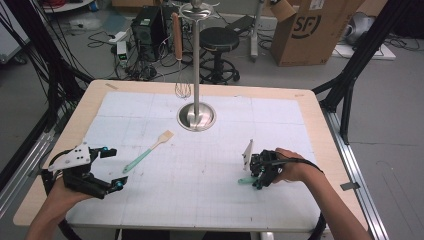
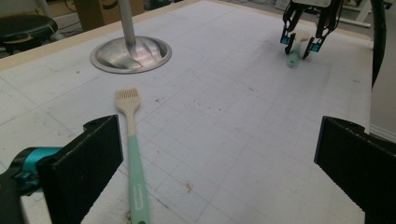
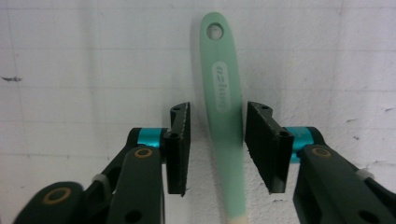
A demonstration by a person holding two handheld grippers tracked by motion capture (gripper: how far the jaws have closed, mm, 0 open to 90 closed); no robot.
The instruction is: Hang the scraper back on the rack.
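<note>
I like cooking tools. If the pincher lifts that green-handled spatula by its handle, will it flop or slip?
Probably little flop: the spatula's handle looks straight and solid, though its pale blade may bend. It seems thin, so likely light. The handle looks smooth, so it could slip or swivel between the right gripper pads, which flank it without clearly pressing.

Spatula (image 3: 224, 116): mint-green handle with hanging hole, cream-white blade; lies flat on the white mat, right of centre
</note>
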